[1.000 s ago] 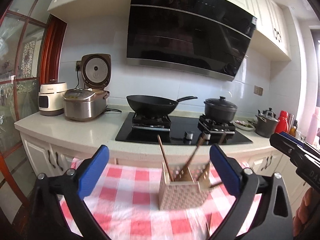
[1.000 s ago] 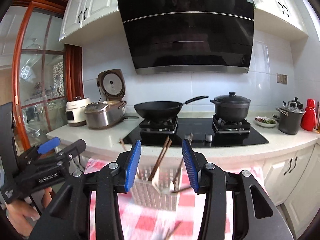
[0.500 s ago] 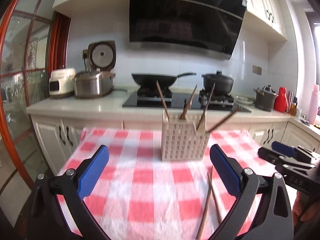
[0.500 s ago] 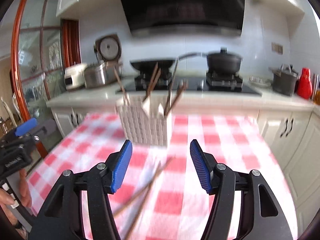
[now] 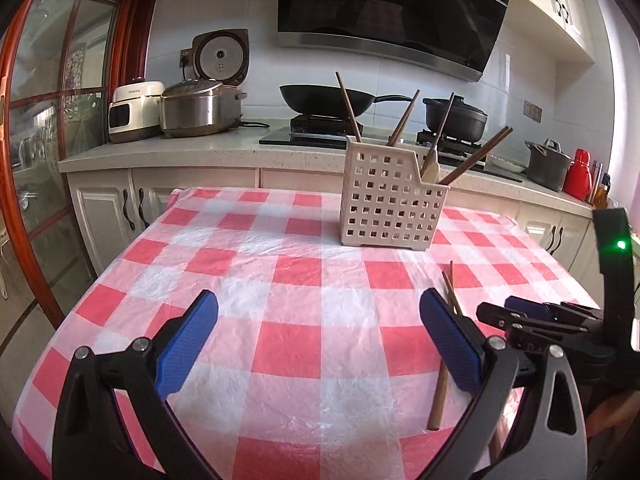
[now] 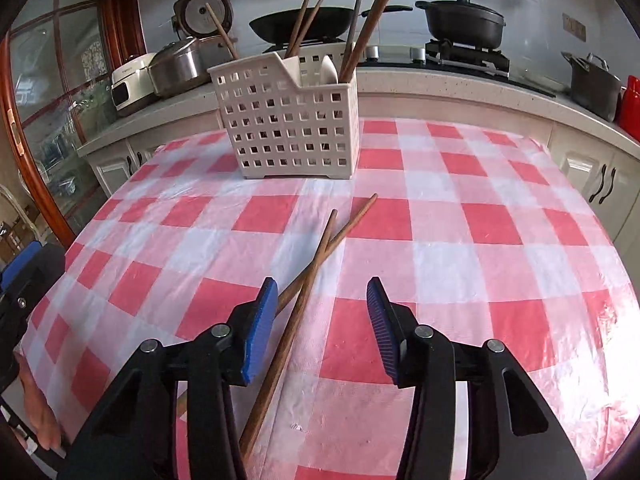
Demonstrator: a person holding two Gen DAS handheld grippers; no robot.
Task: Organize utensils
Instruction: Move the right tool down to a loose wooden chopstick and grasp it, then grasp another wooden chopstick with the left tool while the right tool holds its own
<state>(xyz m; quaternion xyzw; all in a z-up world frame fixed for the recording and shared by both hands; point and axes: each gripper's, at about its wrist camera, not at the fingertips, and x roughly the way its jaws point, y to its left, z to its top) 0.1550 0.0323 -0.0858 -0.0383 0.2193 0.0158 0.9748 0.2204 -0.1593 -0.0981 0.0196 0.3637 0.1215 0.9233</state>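
Observation:
A white perforated utensil basket stands on the red-checked tablecloth, with several brown chopsticks and a pale spoon upright in it; it also shows in the right wrist view. Two loose brown chopsticks lie crossed on the cloth in front of the basket; they also show in the left wrist view. My right gripper is open just above them, one chopstick running between its jaws. My left gripper is open and empty over the cloth, left of the chopsticks.
Behind the table runs a kitchen counter with rice cookers, a wok and a black pot on the hob. A grey pot and red bottle stand at the right. The table edges are near on both sides.
Both grippers have tilted down and come lower towards the table. The right gripper now hovers over the two loose chopsticks. The basket has not moved.

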